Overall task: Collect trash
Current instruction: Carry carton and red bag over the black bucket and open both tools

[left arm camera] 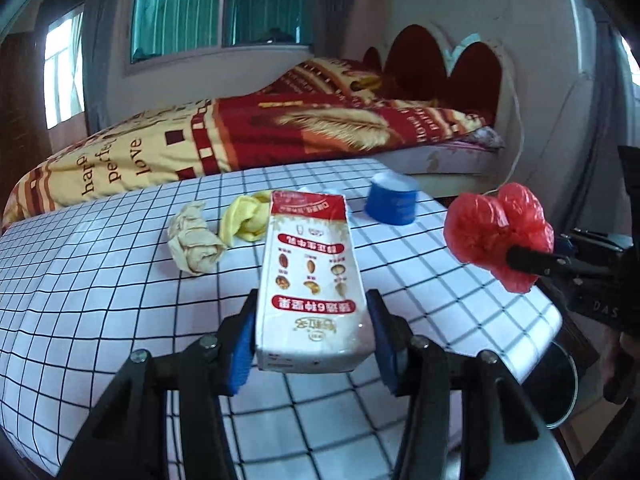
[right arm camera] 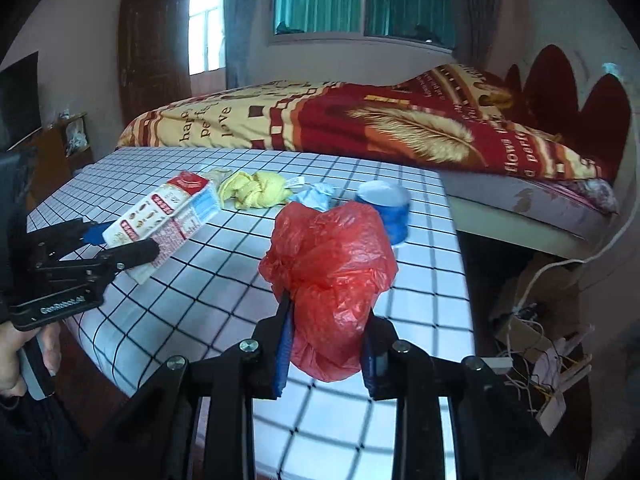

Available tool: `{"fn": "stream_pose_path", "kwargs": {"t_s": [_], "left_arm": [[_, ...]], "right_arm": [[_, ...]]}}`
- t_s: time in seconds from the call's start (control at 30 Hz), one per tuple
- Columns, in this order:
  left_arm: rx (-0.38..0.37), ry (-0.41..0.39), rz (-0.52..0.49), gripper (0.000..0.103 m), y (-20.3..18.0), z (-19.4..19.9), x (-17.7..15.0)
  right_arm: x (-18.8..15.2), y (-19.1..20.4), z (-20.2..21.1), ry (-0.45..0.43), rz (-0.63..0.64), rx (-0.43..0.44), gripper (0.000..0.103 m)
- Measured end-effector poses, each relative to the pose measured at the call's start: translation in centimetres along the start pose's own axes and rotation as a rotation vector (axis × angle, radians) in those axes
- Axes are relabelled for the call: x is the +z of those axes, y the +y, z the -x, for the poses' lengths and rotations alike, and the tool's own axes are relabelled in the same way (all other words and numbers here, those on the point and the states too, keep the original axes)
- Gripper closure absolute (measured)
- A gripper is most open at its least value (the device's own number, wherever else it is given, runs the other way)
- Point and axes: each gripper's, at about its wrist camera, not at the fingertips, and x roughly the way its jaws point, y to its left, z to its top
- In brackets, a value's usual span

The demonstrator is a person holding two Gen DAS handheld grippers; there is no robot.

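A white and red drink carton [left arm camera: 312,276] is lifted off the checked tablecloth [left arm camera: 100,300], with my left gripper [left arm camera: 312,316] shut on its near end. The same carton [right arm camera: 160,216] and left gripper [right arm camera: 120,246] show at the left of the right wrist view. My right gripper [right arm camera: 326,334] is shut on a crumpled red plastic bag [right arm camera: 332,280], held above the table. That bag [left arm camera: 500,232] hangs at the right in the left wrist view. On the table lie a beige paper wad [left arm camera: 194,240], a yellow cloth [left arm camera: 244,220], a light blue wad [right arm camera: 316,196] and a blue cup [left arm camera: 394,204].
A bed with a red and yellow quilt [left arm camera: 240,136] stands behind the table. A round bin [left arm camera: 560,384] sits below the table's right edge. Cables and cardboard [right arm camera: 536,344] lie on the floor to the right. A hand [right arm camera: 16,356] holds the left gripper's handle.
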Motion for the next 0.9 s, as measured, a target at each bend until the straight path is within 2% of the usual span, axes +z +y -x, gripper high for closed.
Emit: {"fn": "stream_pose_path", "kwargs": {"t_s": [0.3,0.73,0.9], "left_arm": [[-0.078,-0.025,-0.038,0.051,-4.7,2.0,-1.1],[-0.2,-0.01,-0.118,0.052,-12.4,2.1,-1.8],[-0.248,-0.003,-0.158,0.052,-15.2,2.3,-2.1]], "right_arm": [[-3.8,-3.0,4.5,-0.024,-0.086,-0.063,0.073],[-9.1,-9.5,10.9,-0.045,-0.213,-0.189,0.073],[-10.5,-10.9,12.6,-0.048,-0.243,-0.224,0.073]]}}
